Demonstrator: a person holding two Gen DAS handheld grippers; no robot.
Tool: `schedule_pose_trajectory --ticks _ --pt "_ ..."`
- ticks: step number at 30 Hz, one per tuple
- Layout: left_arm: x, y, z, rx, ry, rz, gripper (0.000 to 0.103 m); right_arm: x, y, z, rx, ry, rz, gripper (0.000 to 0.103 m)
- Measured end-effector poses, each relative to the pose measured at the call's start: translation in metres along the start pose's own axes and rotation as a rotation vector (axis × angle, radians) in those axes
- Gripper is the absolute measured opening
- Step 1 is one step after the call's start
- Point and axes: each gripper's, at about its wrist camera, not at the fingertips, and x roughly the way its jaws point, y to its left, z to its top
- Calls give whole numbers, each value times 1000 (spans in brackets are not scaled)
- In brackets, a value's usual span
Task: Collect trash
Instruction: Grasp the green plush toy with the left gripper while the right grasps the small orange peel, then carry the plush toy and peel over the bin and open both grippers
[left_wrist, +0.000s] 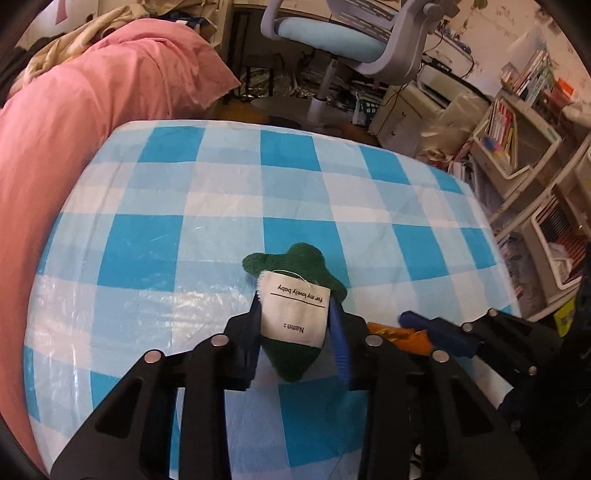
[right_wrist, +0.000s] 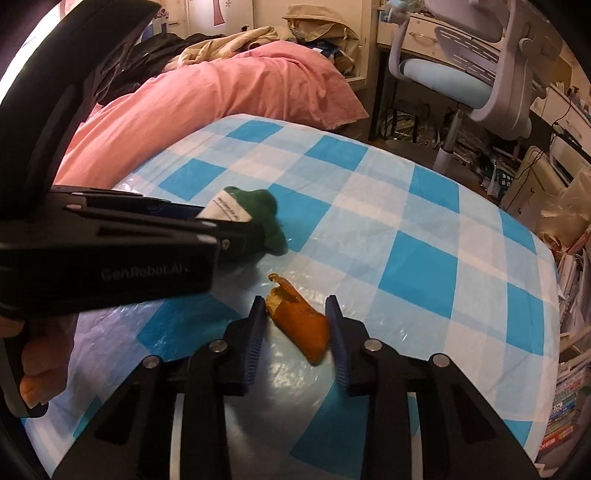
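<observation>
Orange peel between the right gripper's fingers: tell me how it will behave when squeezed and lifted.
The orange peel looks thin and curled, so it will probably flex rather than stay stiff. Its torn, ragged end suggests it may tear further under a hard pinch. It seems light, and the glossy plastic table cover could let it slide.

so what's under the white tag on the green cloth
Green cloth shows above and below the tag, between the left gripper's jaws. The tag hides the cloth's middle. Checked sheet lies beneath.

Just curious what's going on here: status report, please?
Left gripper shut on green cloth. Right gripper astride orange peel, pads apart. Nothing in the way.
</observation>
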Motion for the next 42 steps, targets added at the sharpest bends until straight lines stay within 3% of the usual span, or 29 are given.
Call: schedule_pose_trajectory --ticks 6,10,17,22,36,42 --pt "-50 6 -19 -8 -55 -4 30 -28 17 -9 -3 -14 39 30" --pt "-94 1 -41 39 -113 39 30 -66 36 -18 -11 -67 66 30" --pt "-160 -1 -94 48 -177 99 31 -126 69 -49 11 -150 155 30" --pt "-196 -6 -134 70 -210 130 31 -145 87 -68 29 -161 216 30" --pt "-229 2 -226 33 -150 152 31 -151 161 -139 -34 -16 353 30" --pt "-236 5 -263 19 -109 159 31 -148 180 -171 -69 84 344 41"
